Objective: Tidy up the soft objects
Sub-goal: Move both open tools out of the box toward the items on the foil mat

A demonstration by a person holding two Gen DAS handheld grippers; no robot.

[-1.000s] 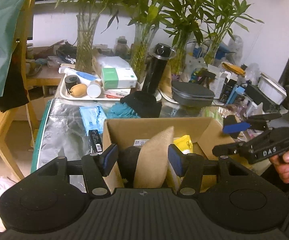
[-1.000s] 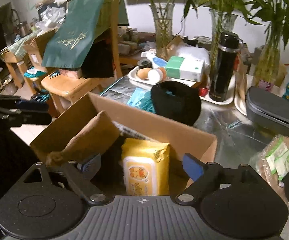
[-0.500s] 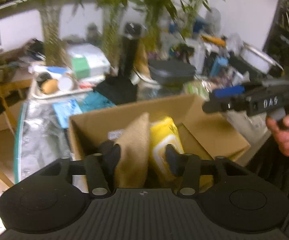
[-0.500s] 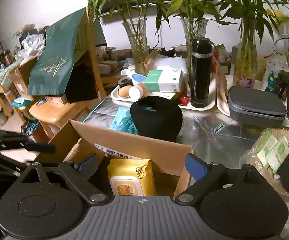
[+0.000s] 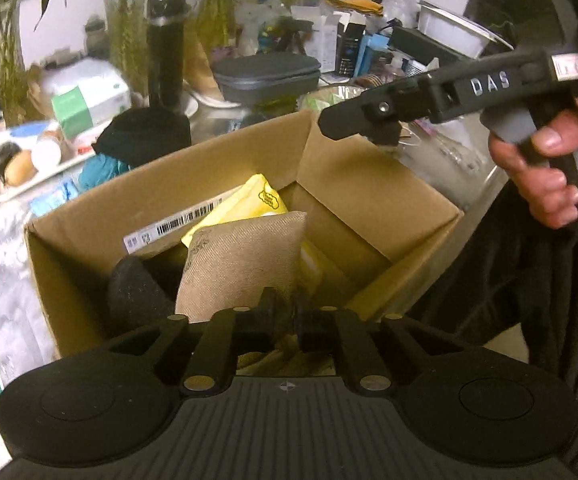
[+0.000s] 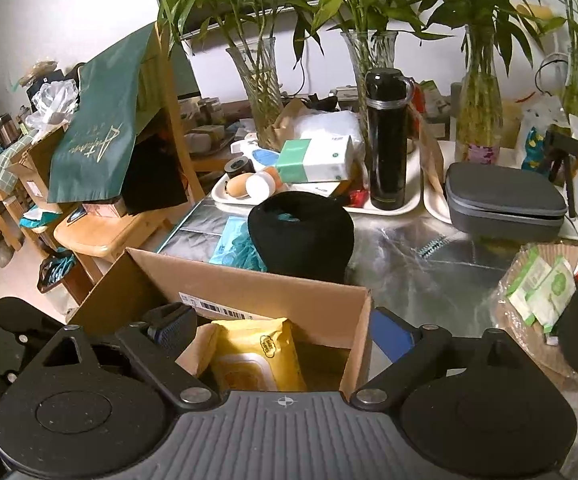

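Observation:
A cardboard box (image 5: 369, 200) stands on the silver table. Inside it a tan burlap pouch (image 5: 241, 264) stands upright beside a yellow wipes pack (image 5: 249, 204) and a dark soft item (image 5: 137, 296). My left gripper (image 5: 287, 312) is shut on the pouch's lower edge. My right gripper (image 6: 285, 328) is open over the box's near right corner (image 6: 361, 320), above the wipes pack (image 6: 257, 356); it also shows in the left wrist view (image 5: 353, 124). A black neck pillow (image 6: 301, 236) and teal cloth (image 6: 241, 248) lie behind the box.
Behind the box are a tray (image 6: 225, 196) with a tissue box (image 6: 313, 160), a black flask (image 6: 387, 140), a grey case (image 6: 501, 200) and glass vases with bamboo (image 6: 261, 92). A basket (image 6: 529, 344) sits right. A wooden chair (image 6: 101, 232) stands left.
My left gripper has closed from open onto the burlap pouch and tilted down into the box. My right gripper has pulled up and back from the box interior.

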